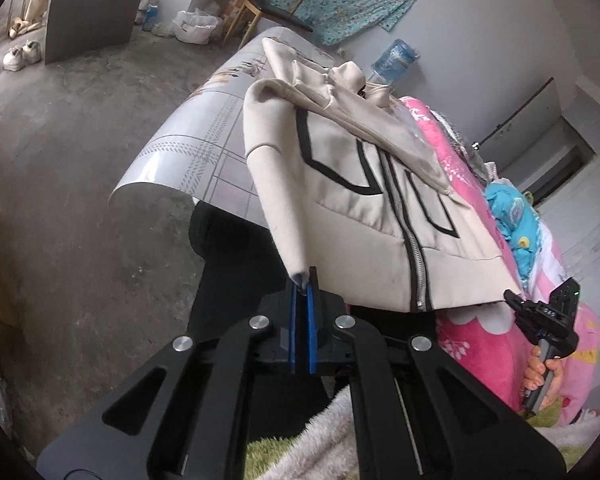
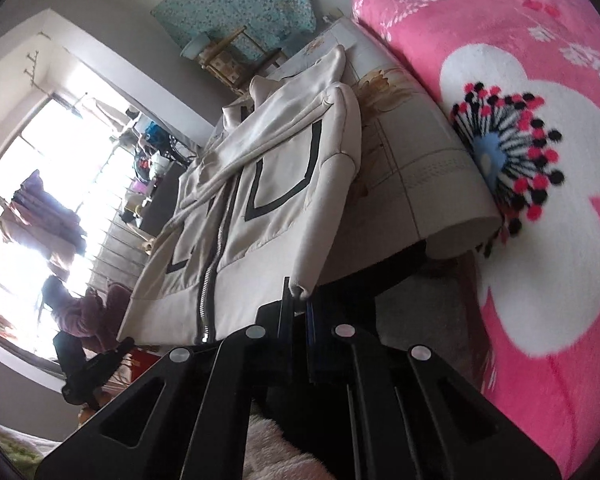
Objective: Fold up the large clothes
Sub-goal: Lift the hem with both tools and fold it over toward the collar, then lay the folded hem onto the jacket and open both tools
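Left gripper (image 1: pixel 302 285) is pinching one sleeve cuff (image 1: pixel 298 274) of the cream jacket (image 1: pixel 364 200); right gripper (image 2: pixel 298 294) is pinching the other cuff (image 2: pixel 302 286).

The cream jacket (image 1: pixel 340 184) is smooth matt cloth with black tape trim and a metal-toothed zip (image 1: pixel 414 256). Under it lies a glossy printed sheet (image 1: pixel 188 148), slick like vinyl. The pink blanket (image 2: pixel 540 280) on the right looks plush and fleecy. Both grippers are matt black plastic with bright metal rivets; the left gripper (image 1: pixel 302 286) has blue rubbery pads. The floor (image 1: pixel 80 200) is rough bare concrete.
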